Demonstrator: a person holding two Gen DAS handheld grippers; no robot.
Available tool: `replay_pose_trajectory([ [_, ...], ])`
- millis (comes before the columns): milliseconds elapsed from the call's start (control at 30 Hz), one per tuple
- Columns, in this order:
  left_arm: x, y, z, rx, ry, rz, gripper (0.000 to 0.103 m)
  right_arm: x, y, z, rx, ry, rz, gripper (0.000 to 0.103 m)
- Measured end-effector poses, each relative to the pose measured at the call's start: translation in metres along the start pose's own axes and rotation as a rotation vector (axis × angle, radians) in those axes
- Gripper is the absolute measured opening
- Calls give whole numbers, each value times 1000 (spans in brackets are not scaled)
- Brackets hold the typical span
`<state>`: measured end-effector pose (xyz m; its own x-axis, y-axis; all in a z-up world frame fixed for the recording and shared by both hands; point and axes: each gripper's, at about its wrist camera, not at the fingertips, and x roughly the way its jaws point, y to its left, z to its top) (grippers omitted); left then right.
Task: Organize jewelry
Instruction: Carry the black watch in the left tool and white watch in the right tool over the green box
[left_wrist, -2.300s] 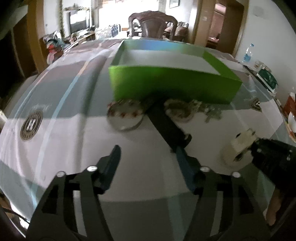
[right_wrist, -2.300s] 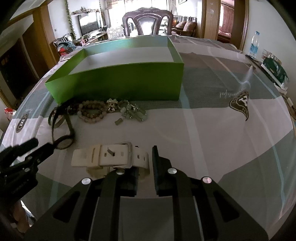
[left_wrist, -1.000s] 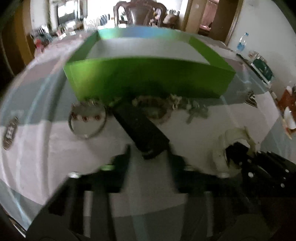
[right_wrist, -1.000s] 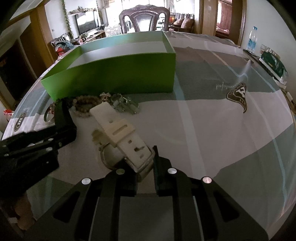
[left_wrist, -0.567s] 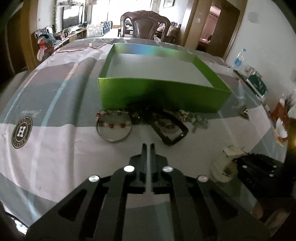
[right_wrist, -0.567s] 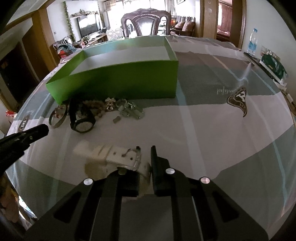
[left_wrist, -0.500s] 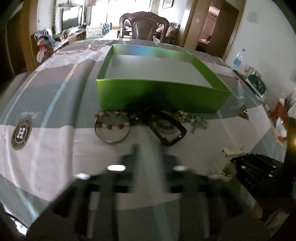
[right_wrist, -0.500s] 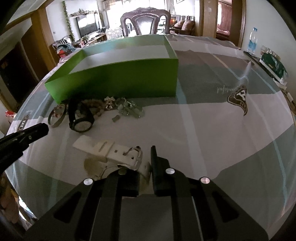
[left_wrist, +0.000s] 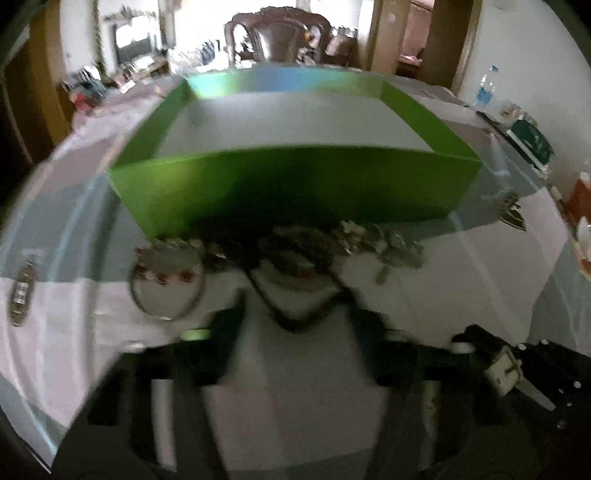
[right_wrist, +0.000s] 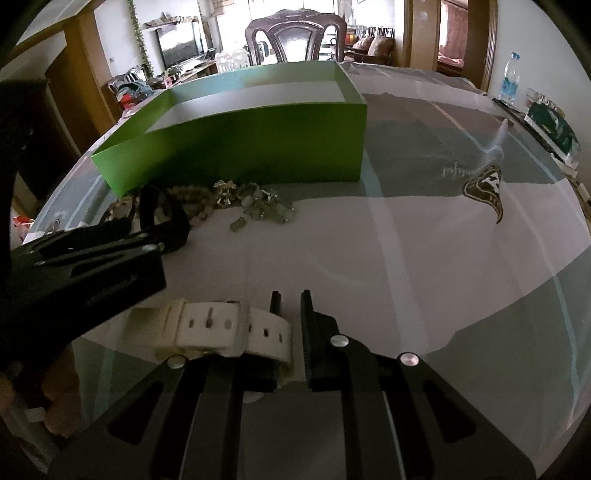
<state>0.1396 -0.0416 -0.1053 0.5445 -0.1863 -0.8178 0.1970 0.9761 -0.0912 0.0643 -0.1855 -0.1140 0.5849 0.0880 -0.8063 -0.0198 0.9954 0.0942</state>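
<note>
While the green box (right_wrist: 240, 140) sits empty, all the jewelry lies outside it, so I judge sorting barely begun. My right gripper (right_wrist: 291, 325) clamps the white watch (right_wrist: 207, 325); my left gripper (left_wrist: 295, 321) is closing around the black watch (left_wrist: 295, 295), not yet pinching. Grey-and-white tablecloth (right_wrist: 406, 258), chair (right_wrist: 295, 35) behind.

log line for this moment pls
right gripper: shut on white watch | left gripper: closing at black watch | green box: empty
</note>
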Motion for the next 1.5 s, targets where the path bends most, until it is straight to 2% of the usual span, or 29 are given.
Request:
replay_pose_trajectory([
  [67, -1, 4, -2, -9, -5, -3, 33, 0, 0, -1, 0, -1, 1, 11],
  [233, -10, 21, -13, -33, -12, -50, 32, 1, 1, -1, 3, -4, 2, 11],
  [367, -25, 32, -20, -51, -38, -52, 31, -2, 1, 0, 9, -11, 13, 8],
  [667, -77, 41, -19, -45, -151, -46, 31, -24, 2, 18, -2, -65, 11, 8],
  [800, -94, 45, 9, -31, -194, -34, 32, -50, 8, 56, -29, -156, 15, 8],
  [933, -96, 47, 51, -11, -260, 60, 32, -63, 16, 104, -56, -234, 12, 8],
  [1067, -71, 52, 94, -20, -269, 87, 32, -27, 24, 151, -52, -207, -12, 8],
  [1133, -53, 55, 107, -23, -231, 84, 32, -3, 25, 163, -46, -176, -28, 8],
  [1333, -11, 59, 123, -43, -146, 94, 33, 55, 29, 192, -22, -91, -80, 8],
  [1367, -7, 60, 124, -47, -134, 90, 34, 57, 29, 191, -26, -84, -93, 10],
  [1400, -5, 61, 124, -49, -124, 84, 40, 62, 30, 192, -33, -68, -104, 18],
  [1433, -6, 61, 122, -51, -126, 82, 45, 63, 30, 191, -34, -55, -100, 32],
  [1500, -9, 60, 119, -41, -128, 73, 56, 61, 28, 185, -28, -50, -101, 42],
])
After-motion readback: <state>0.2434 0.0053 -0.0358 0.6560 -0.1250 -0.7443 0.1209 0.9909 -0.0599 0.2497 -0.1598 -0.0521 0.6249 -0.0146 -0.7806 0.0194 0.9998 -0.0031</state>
